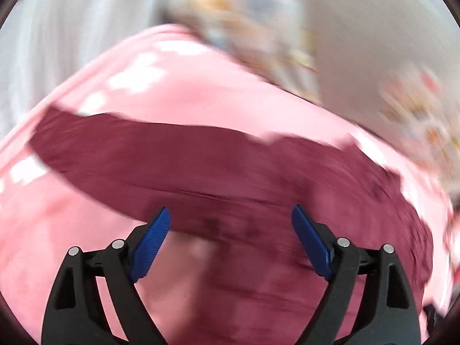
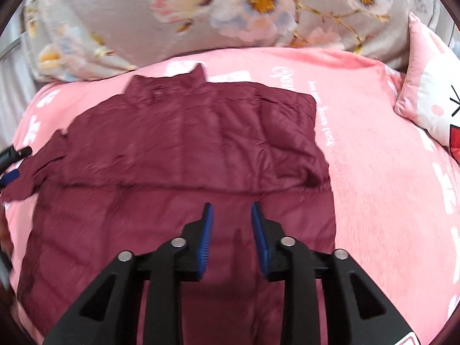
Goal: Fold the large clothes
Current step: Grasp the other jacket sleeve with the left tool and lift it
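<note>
Jacket (image 2: 184,149), maroon and quilted, lies spread on the pink blanket (image 2: 373,172) of the bed, collar toward the floral pillow (image 2: 201,8) and hem toward me. In the right wrist view its right sleeve appears already folded in over the chest, giving a straight edge along that side; this I judge to be the first fold completed. The left sleeve (image 2: 34,169) extends outward at the far left, not yet folded, with the tip of my left gripper (image 2: 11,166) beside it. My right gripper (image 2: 232,224) hovers over the lower body of the garment, jaws partly apart and holding nothing. My left gripper (image 1: 231,238) shows jaws wide apart and empty; that view is motion-blurred, so contact with the fabric cannot be confirmed. Remaining steps, by my estimate: fold the left sleeve inward, then fold the body hem-to-collar.
</note>
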`<move>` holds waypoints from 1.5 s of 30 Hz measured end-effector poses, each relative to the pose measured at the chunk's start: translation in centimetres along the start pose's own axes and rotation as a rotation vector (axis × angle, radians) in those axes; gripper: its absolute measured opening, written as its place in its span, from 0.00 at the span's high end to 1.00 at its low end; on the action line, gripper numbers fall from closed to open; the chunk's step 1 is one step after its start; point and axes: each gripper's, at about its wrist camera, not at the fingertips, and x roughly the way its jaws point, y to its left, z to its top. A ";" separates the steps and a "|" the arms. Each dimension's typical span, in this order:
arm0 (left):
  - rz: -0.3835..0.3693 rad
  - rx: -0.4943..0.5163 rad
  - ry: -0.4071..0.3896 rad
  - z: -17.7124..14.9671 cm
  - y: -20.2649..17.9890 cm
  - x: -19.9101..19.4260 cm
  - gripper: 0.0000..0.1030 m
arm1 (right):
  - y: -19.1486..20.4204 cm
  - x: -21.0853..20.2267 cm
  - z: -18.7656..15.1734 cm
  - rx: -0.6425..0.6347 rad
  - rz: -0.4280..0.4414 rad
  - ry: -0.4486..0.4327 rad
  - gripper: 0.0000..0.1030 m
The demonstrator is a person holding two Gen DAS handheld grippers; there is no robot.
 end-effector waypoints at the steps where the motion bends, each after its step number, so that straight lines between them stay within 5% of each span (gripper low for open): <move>1: 0.039 -0.049 -0.001 0.9 3.0 0.2 0.18 | 0.7 -0.9 -0.7 -0.013 0.012 -0.002 0.72; 8: 0.266 -0.282 0.022 4.5 19.6 2.7 0.19 | 4.6 -3.5 -3.8 -0.090 0.048 -0.007 0.64; 15: 0.216 -0.455 0.027 5.8 27.1 5.1 0.20 | 6.7 -3.6 -4.9 -0.107 0.046 0.013 0.63; 21: 0.226 -0.457 0.099 6.0 27.8 7.8 0.55 | 6.9 -3.3 -5.4 -0.105 0.021 0.027 0.63; 22: 0.221 -0.444 0.098 6.1 27.5 7.8 0.69 | 6.9 -3.3 -5.5 -0.103 0.019 0.029 0.63; 23: 0.204 -0.427 0.100 6.4 27.0 7.8 0.84 | 6.9 -3.3 -5.6 -0.102 0.017 0.030 0.63; 26: 0.170 -0.404 0.066 7.1 25.2 6.4 0.94 | 6.6 -3.2 -5.7 -0.099 0.011 0.036 0.63; 31: 0.098 -0.242 -0.081 9.3 18.0 0.5 0.96 | 6.4 -3.3 -5.5 -0.089 0.019 0.031 0.63; 37: -0.073 0.008 -0.186 11.2 4.4 -6.5 0.96 | 6.5 -3.6 -5.4 -0.083 0.041 0.018 0.63; 45: -0.291 0.251 -0.188 8.1 -12.5 -10.2 0.96 | 5.1 -4.5 -5.4 -0.055 0.052 -0.004 0.63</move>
